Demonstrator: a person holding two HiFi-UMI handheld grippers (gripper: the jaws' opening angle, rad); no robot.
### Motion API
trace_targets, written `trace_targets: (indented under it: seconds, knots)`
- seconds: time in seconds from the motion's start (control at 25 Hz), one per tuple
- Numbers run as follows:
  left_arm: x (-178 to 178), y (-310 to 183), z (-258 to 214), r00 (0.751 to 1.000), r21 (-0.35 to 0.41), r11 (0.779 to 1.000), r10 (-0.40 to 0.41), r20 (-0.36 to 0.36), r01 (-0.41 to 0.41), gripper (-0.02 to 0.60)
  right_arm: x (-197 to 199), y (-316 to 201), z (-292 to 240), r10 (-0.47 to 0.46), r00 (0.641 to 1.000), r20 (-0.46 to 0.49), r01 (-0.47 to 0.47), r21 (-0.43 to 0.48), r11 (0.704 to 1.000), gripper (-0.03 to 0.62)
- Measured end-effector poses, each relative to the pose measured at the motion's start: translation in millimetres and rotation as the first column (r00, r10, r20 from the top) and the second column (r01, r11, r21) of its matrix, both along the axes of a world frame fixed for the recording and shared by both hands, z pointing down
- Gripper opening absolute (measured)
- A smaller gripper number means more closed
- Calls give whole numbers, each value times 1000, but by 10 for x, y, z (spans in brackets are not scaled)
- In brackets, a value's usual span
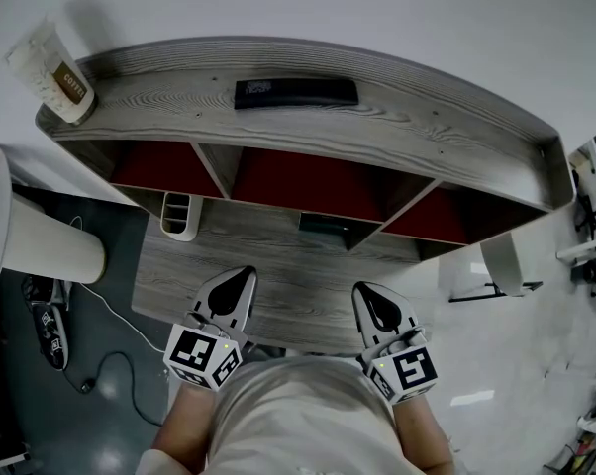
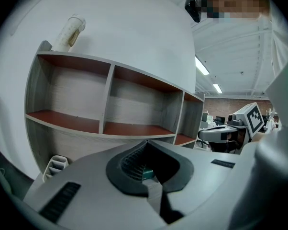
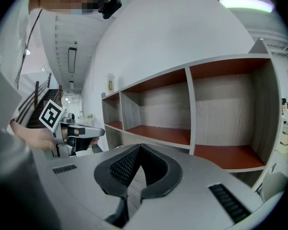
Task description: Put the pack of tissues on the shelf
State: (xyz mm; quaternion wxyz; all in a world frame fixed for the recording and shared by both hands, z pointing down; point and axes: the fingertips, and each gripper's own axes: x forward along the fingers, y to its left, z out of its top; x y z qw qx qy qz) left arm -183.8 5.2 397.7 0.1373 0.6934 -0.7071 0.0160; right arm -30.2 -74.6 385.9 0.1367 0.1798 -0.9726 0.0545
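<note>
Showing both tongs held low over the desk (image 1: 288,275), in front of the shelf (image 1: 397,127). You held the left gripper (image 1: 231,300) and the right gripper (image 1: 380,310) side by side, close to your body, tips pointed toward the shelf. Each gripper's own view showed its jaws pressed together at the tips, with nothing clamped between them.

The dark flat pack (image 1: 296,93), judged to be the pack of tissues, lay on the shelf's top board near the middle. It ran lengthwise along the board and was well apart from both tongs. A paper cup (image 1: 52,70) stood at the board's left end, apart from the pack. The red-floored compartments (image 2: 77,121) below looked empty in the gripper views. A white slotted holder (image 1: 179,215) stood on the desk at the foot of the shelf, toward the left. A small dark object (image 1: 326,225), not identifiable, lay on the desk beneath the middle compartment.

Judged from this layout, the placement looked done. Closed, empty jaws drawn back and low suited a neutral pose, with little chance of knocking the pack or the cup. If the dark object on the desk was instead the tissues, the task was not yet begun.
</note>
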Motion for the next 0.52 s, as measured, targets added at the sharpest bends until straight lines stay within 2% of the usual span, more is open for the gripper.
trace_targets:
  seconds: [0.2,0.36,0.52]
  knots:
    - [12,12,19,996,9,1000,21,-89,-20,14,7,35,18,2,1000,-5,-3,-4,1000,27]
    - [33,14,26,995,10,999,38,-90,-37,14,1,62,25,4,1000,-8,-4,-4,1000,26]
    - [14,17,54,992,7,1000,31,-125,-30,14,-6,76,40,7,1000,-14,-7,-1,1000,26]
